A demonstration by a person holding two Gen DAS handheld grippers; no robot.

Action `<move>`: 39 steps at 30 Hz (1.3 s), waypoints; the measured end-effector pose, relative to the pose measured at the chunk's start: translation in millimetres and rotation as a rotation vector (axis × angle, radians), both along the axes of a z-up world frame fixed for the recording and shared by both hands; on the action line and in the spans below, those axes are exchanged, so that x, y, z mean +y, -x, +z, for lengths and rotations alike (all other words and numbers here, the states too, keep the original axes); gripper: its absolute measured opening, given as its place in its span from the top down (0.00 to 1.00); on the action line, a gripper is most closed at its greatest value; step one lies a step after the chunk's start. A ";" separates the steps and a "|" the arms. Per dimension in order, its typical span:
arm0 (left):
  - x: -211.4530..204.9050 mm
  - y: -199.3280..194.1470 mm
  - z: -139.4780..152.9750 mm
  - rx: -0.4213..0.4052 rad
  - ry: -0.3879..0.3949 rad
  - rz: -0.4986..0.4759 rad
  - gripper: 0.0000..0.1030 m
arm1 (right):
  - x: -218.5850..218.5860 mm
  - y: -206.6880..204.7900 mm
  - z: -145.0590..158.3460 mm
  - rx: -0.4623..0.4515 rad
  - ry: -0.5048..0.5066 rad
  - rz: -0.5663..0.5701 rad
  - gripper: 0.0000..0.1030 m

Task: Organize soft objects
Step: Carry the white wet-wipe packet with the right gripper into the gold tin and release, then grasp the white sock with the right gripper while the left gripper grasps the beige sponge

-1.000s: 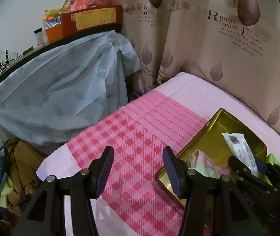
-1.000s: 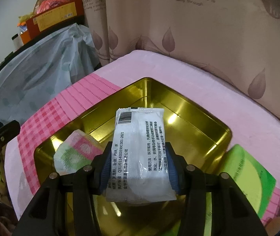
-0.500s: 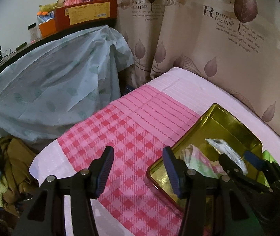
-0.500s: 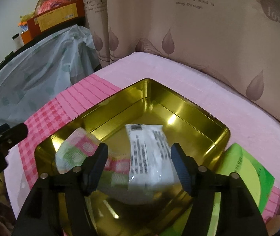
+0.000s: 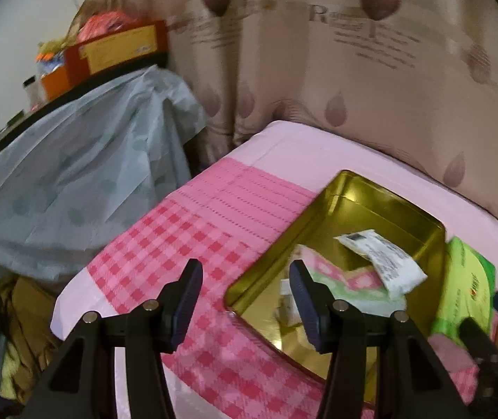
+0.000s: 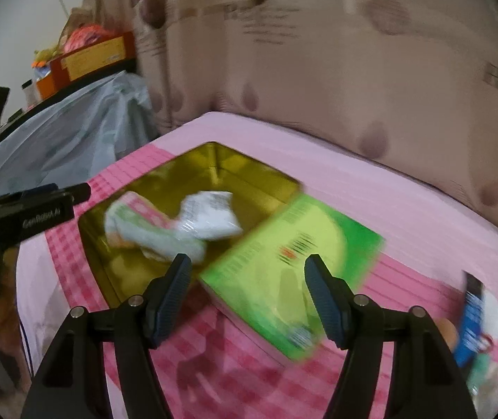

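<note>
A gold tin (image 5: 420, 216) (image 6: 249, 174) stands on the pink cloth. Inside it lie a white packet with black print (image 5: 385, 262) (image 6: 210, 216) and a pink-and-green tissue pack (image 5: 346, 279) (image 6: 133, 216). A green flat pack (image 6: 283, 262) (image 5: 465, 289) lies on the cloth at the tin's right side. My right gripper (image 6: 249, 296) is open and empty, above the green pack's near end. My left gripper (image 5: 245, 300) is open and empty, over the tin's near left corner.
A beige leaf-print curtain (image 5: 353, 70) hangs behind the table. A grey-blue cover (image 5: 74, 181) drapes furniture at the left, with red and orange boxes (image 5: 116, 49) on top. A blue packet (image 6: 469, 321) and small items lie at the far right. Clothes (image 5: 14, 331) are piled below left.
My right gripper opened and let go of the white packet, which now lies in the tin. It then pulled back and swung right over the green pack. My left gripper shifted right.
</note>
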State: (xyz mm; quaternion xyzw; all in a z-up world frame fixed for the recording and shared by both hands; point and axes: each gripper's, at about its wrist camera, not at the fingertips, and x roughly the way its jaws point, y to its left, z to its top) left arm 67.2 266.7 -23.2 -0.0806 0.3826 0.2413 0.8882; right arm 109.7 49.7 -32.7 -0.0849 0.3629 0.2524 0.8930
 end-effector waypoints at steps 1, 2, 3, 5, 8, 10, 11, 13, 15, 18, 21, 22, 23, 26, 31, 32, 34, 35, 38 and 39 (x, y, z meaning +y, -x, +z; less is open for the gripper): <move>-3.2 -0.2 0.3 -0.001 -0.005 -0.013 0.49 | -13.6 3.6 1.9 -0.010 0.003 -0.022 0.37; -7.9 -0.4 1.0 -0.005 -0.012 -0.032 0.49 | -27.9 6.9 4.1 -0.022 0.007 -0.043 0.36; -13.1 -0.7 1.5 -0.006 -0.019 -0.054 0.49 | -41.3 8.7 5.1 -0.032 0.013 -0.065 0.36; -22.3 -1.0 2.0 -0.007 -0.034 -0.087 0.49 | -73.7 11.2 6.7 -0.046 0.029 -0.129 0.34; -34.9 -1.5 1.3 -0.003 -0.043 -0.135 0.49 | -123.7 9.1 5.3 -0.040 0.038 -0.231 0.34; -41.5 -1.6 1.1 -0.003 -0.051 -0.155 0.49 | -155.1 4.6 2.3 -0.029 0.044 -0.293 0.34; -44.2 -1.3 1.2 -0.004 -0.058 -0.162 0.49 | -165.0 2.6 1.3 -0.025 0.051 -0.314 0.34; -49.0 -0.9 1.4 -0.007 -0.059 -0.179 0.49 | -192.8 -5.8 -3.8 -0.006 0.074 -0.376 0.34; -53.2 -0.1 1.1 -0.009 -0.064 -0.193 0.49 | -212.6 -13.2 -8.7 0.014 0.073 -0.410 0.34; -61.6 0.4 0.8 -0.012 -0.080 -0.224 0.49 | -234.7 -29.9 -18.0 0.056 0.081 -0.453 0.34; -67.9 1.4 2.2 -0.025 -0.105 -0.247 0.49 | -244.5 -45.9 -26.0 0.089 0.080 -0.477 0.35; -70.1 1.9 2.9 -0.032 -0.110 -0.260 0.49 | -247.8 -52.1 -30.1 0.107 0.068 -0.483 0.35; -71.4 2.6 2.9 -0.034 -0.111 -0.266 0.49 | -251.1 -58.5 -34.6 0.128 0.053 -0.488 0.35; -76.7 2.8 2.1 -0.036 -0.119 -0.295 0.48 | -254.1 -78.3 -45.7 0.178 0.033 -0.503 0.35; -90.9 1.1 -2.7 -0.024 -0.146 -0.352 0.48 | -251.1 -103.4 -64.0 0.259 0.024 -0.494 0.36; -94.9 1.0 -4.2 -0.020 -0.155 -0.365 0.48 | -248.8 -107.3 -67.0 0.269 0.026 -0.486 0.38; -102.1 1.0 -7.0 -0.014 -0.168 -0.389 0.47 | -244.9 -113.3 -71.5 0.290 0.027 -0.471 0.46; -105.2 0.9 -8.5 -0.009 -0.171 -0.400 0.47 | -243.0 -114.9 -72.6 0.293 0.020 -0.463 0.53; -115.7 1.0 -13.5 0.002 -0.186 -0.429 0.47 | -239.3 -114.1 -70.2 0.259 0.018 -0.460 0.63; -118.9 1.3 -15.0 0.005 -0.189 -0.437 0.47 | -239.9 -112.4 -68.1 0.247 0.002 -0.462 0.66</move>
